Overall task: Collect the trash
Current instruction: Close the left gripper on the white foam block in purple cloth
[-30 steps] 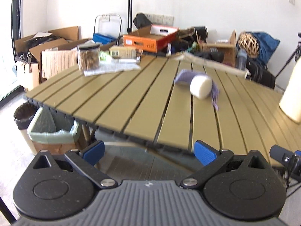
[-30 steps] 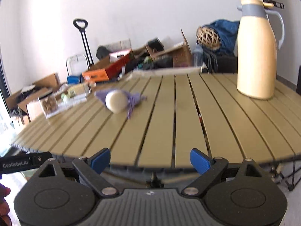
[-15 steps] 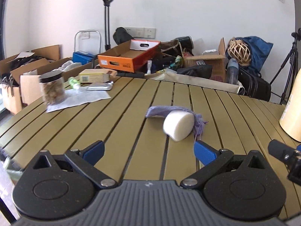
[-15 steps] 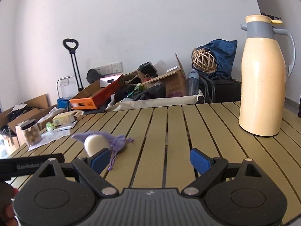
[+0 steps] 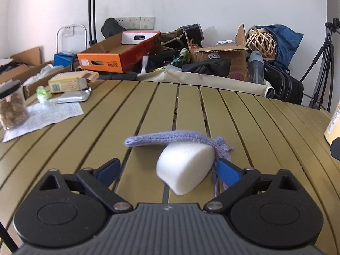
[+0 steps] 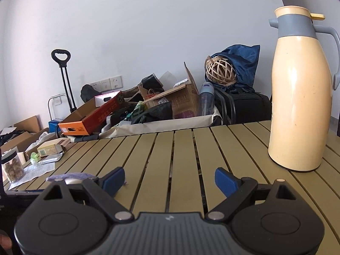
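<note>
The white foam chunk (image 5: 185,165) lies on the slatted olive table (image 5: 153,110) with a lilac knitted cloth (image 5: 170,139) draped over its far edge. A second ago it sat well out ahead of the left gripper (image 5: 169,169); now it fills the space between the two blue pads, the right-hand pad (image 5: 228,172) just beside the foam and the cloth's loose threads, the left-hand pad apart from it. The jaws are closing, with the foam between them, though no pad visibly presses on it yet (so this reads as the start of a grasp, not a hold).

To the foam's right, the right gripper (image 6: 169,179) has also advanced over the table edge and stands wide with nothing but bare slats between its pads; the foam shows only as a sliver behind its left linkage. Farther right of the foam stands the cream thermos jug (image 6: 300,97). To the foam's far left lie a printed paper sheet (image 5: 45,115), a jar of nuts (image 5: 11,106), a foil pouch (image 5: 70,97) and a small carton (image 5: 68,82), likely further trash.

The approach seems finished; what remains is a firm squeeze, ideally catching foam and cloth together.
</note>
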